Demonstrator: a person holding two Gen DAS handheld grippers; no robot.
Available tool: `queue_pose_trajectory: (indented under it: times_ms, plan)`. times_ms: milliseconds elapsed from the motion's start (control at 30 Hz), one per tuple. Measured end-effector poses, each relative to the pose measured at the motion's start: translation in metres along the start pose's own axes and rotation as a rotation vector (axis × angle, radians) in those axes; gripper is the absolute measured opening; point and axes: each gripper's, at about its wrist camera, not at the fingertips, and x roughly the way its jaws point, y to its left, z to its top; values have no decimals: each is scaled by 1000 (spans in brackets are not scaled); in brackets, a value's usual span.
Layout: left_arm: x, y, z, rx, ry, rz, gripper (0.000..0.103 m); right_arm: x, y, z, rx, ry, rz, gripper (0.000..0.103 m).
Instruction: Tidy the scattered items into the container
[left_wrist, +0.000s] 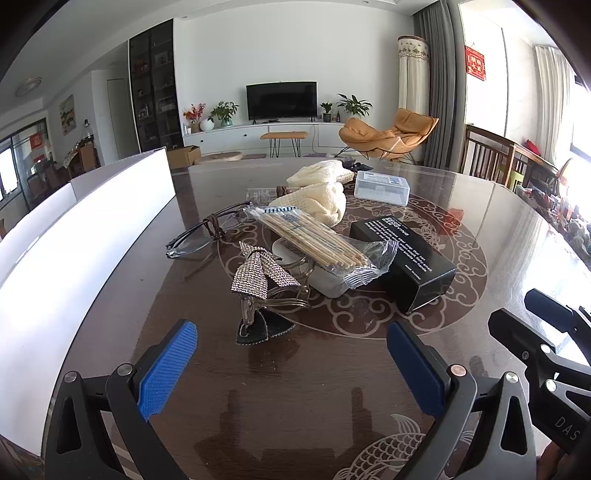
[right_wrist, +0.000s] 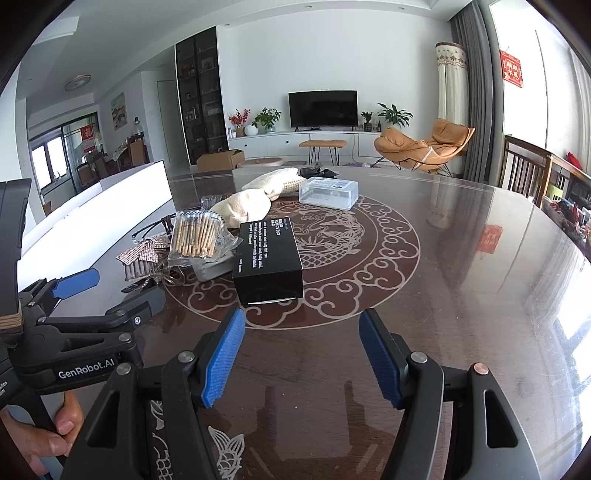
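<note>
Both grippers are hovering low over the table (left_wrist: 295, 398), pointing down-fwd. L gripper (left_wrist: 291, 365) is standing wide open w/ nothing btwn its blue pads (left_wrist: 166, 369). R gripper (right_wrist: 301, 360) is likewise gaping wide, empty, bare tabletop showing btwn the pads. In the right view the L gripper (right_wrist: 110, 291) is sitting just left of the R one, and a hand (right_wrist: 44, 439) is gripping its handle at bottom left.

Just ahead of the L gripper, a sparkly bow clip (left_wrist: 258, 273) is lying on a clear claw clip (left_wrist: 288, 291), w/ a small dark piece (left_wrist: 258, 328) nearest the pads. Ahead-right of it, and straight ahead of the R gripper, a black box (right_wrist: 267, 258) w/ white print is lying flat. Btwn bow and box, a bag of wooden sticks (left_wrist: 314, 240) is resting atop a pale gray block (left_wrist: 328, 284). Ahead-left, glasses (left_wrist: 199, 236) are lying w/ a brown band (left_wrist: 216, 229) on the frame.

Further out, two cream knit pieces (left_wrist: 314, 206) are sitting behind the sticks, then a clear plastic box (left_wrist: 382, 188) to their right. Something dark (right_wrist: 314, 171) is lying beyond the far knit piece; can't tell what.

Left of the L gripper, the white container (left_wrist: 92, 236) is standing along the table edge, its wall glaring bright; inside isn't visible. All items are lying outside it.
</note>
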Motion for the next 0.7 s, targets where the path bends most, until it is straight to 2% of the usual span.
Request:
queue_pose_trajectory:
  times_ms: [200, 700]
  plan:
    - [7, 2, 0, -7, 32, 12, 103, -4, 0, -1, 3, -16, 24, 66]
    - [3, 5, 0, -15, 11, 0, 103, -7, 2, -1, -8, -24, 30, 66]
